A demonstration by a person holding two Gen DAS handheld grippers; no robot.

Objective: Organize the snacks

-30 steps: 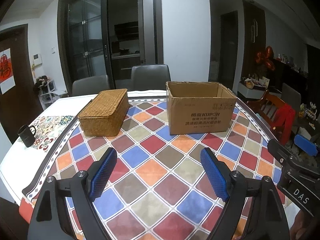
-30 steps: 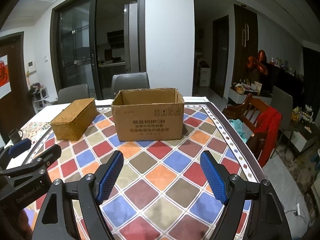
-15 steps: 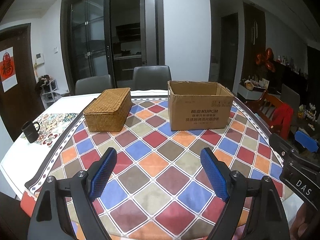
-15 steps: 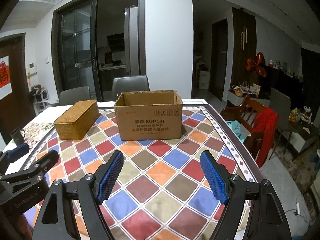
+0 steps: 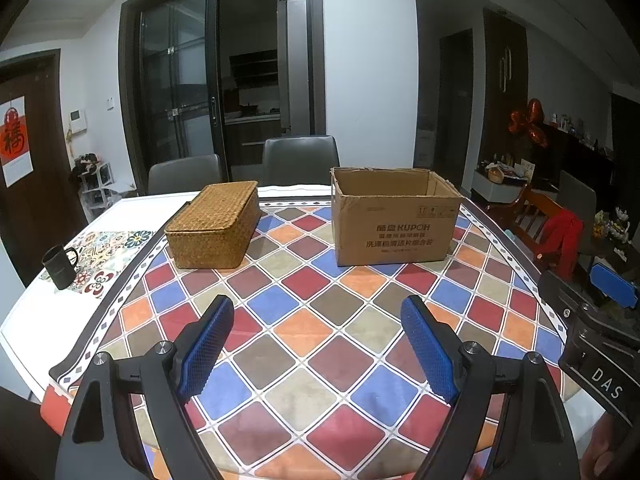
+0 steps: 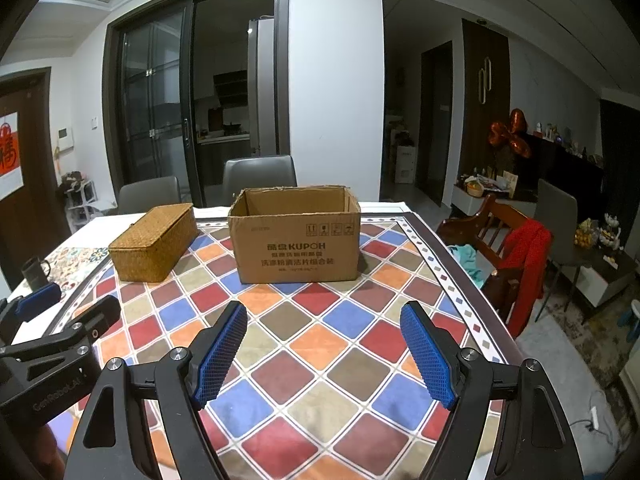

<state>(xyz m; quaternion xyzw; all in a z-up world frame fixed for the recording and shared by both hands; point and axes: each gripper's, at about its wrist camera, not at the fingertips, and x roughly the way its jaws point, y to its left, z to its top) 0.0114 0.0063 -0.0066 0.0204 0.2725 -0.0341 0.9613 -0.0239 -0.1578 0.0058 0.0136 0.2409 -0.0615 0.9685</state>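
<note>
Centrally, open-topped cardboard box [image 6: 298, 254], upright; lidded wicker basket [image 6: 154, 240] beside.

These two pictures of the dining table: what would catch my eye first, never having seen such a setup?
Probably the bright checkered tablecloth, and the open cardboard box standing at its far side beside a lidded wicker basket. In the foreground, blue-padded fingers: the left gripper and the right gripper, both spread open and holding nothing.
</note>
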